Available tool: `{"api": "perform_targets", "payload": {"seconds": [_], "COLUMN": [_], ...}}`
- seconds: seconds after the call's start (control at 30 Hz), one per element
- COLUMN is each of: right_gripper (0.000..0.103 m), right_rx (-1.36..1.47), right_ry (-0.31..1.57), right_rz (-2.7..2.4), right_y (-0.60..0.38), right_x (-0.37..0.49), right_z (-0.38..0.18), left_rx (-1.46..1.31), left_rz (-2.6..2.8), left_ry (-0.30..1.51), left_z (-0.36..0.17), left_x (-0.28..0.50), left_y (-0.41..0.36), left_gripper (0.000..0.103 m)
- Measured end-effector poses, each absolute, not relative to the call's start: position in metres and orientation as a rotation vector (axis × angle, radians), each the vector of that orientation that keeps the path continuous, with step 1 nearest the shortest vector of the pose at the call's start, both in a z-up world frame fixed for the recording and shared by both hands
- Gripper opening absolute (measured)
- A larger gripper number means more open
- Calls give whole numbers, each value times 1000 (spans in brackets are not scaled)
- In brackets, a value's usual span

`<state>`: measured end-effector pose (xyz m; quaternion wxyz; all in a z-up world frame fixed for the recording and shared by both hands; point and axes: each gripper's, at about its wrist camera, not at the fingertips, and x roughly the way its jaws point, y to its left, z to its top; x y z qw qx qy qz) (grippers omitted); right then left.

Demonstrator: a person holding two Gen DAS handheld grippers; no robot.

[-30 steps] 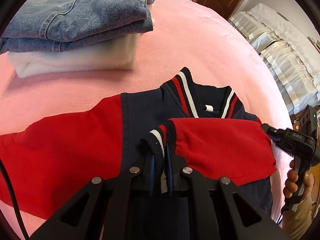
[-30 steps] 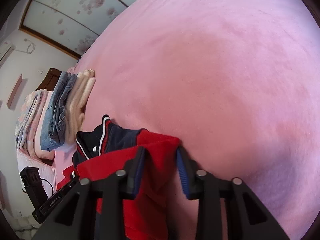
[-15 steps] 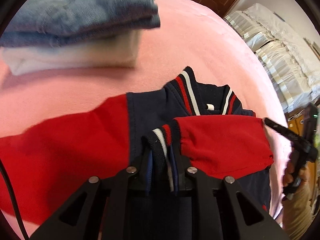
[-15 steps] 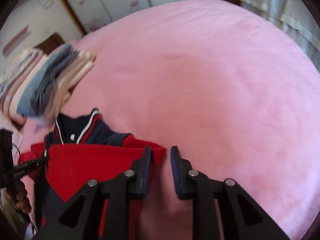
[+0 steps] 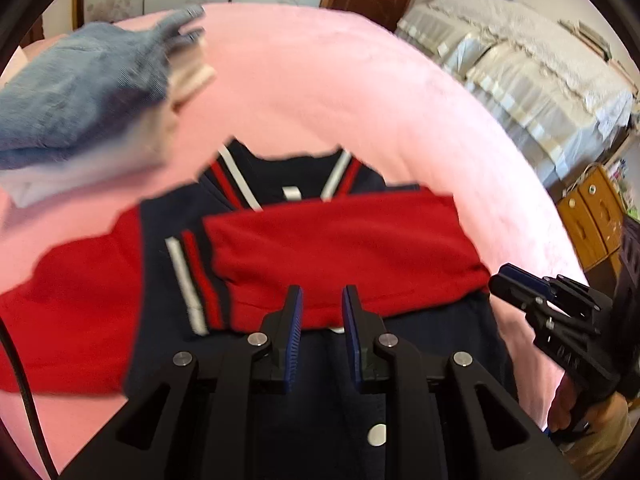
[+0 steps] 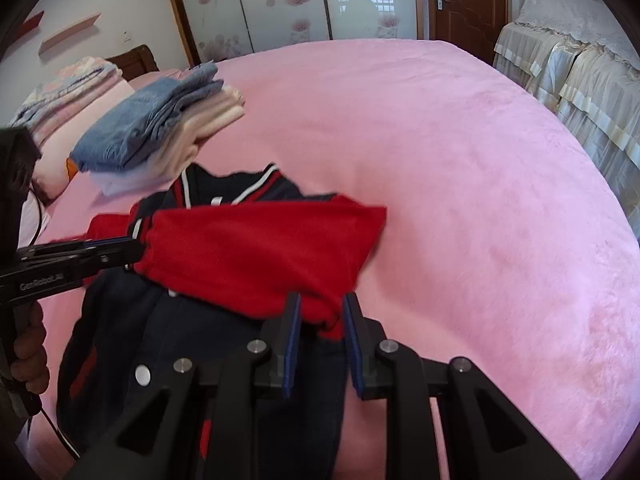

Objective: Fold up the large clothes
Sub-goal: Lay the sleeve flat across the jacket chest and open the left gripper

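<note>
- A navy and red jacket (image 5: 312, 420) lies on a bed (image 6: 460, 168) covered in pink plush; the collar side points toward the far edge of the bed, and the near part of the jacket lies below both tools.
- One red sleeve (image 5: 340, 248) is folded across the navy chest, its striped cuff (image 5: 196, 280) lying on the body of the jacket.
- The other red sleeve (image 5: 76, 300) is spread out flat to the side on the pink cover.
- The left tool (image 5: 322, 312) has just been opening its jaws; its blue pads stand apart above the lower edge of the folded sleeve with no cloth pinched between them.
- The right tool (image 6: 320, 320) has also just been opening; its pads are parted, the folded end of the red sleeve shows between them, and no pad visibly presses on it.
- Each wrist view shows the other tool at its side, held by a hand (image 6: 30, 344) at the near edge of the bed.
- A stack of folded clothes (image 6: 156, 128), denim on top of pale pieces, sits on the bed beyond the collar, apart from the jacket.
- A snap button (image 5: 377, 435) shows on the navy front.
</note>
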<state>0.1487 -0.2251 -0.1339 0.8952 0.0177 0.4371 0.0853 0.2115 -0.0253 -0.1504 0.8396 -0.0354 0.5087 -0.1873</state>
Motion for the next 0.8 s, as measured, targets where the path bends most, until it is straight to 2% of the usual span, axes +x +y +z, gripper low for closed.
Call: {"api": "perform_targets", "payload": {"seconds": [0.5, 0.6, 0.8], "right_gripper": [21, 5, 4], "right_rx": [-189, -231, -246], "right_ry": [895, 885, 886], "right_rz": [244, 247, 269], "right_y": [-209, -205, -203], "right_x": [154, 153, 135], "right_z": [-153, -156, -150], "left_rx": [-168, -173, -155], "left_rz": [-386, -375, -368], "left_ry": [1176, 1188, 1202], "left_z": [-182, -185, -191], "left_x": [221, 225, 229], "left_y": [-8, -9, -11], "left_gripper": [18, 18, 18]}}
